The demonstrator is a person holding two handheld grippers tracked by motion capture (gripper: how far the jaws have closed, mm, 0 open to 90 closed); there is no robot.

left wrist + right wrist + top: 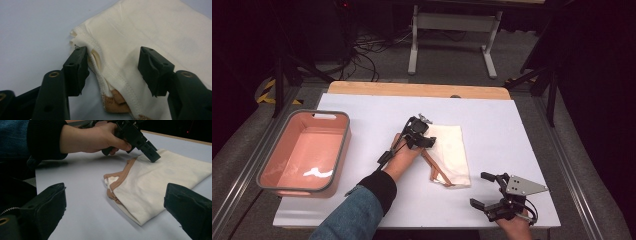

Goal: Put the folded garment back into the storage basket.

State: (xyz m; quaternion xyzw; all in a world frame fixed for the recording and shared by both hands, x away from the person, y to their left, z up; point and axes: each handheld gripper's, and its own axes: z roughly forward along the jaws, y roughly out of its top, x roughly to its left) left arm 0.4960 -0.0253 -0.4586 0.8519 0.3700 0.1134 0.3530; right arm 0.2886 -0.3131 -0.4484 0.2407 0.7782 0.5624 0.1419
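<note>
The counter (362,200) has a pale, matte white top with a strip of light wood running along its far edge. On its left part stands a pink tub (339,150) with a grey rim, its near corner close to the counter's front edge. A folded cream garment (452,150) with tan-brown trim lies flat around the middle, a little toward the right, well apart from the tub. Its trimmed end points toward the front edge, and its layers are stacked, with stitched hems showing at one corner in the left gripper view.
</note>
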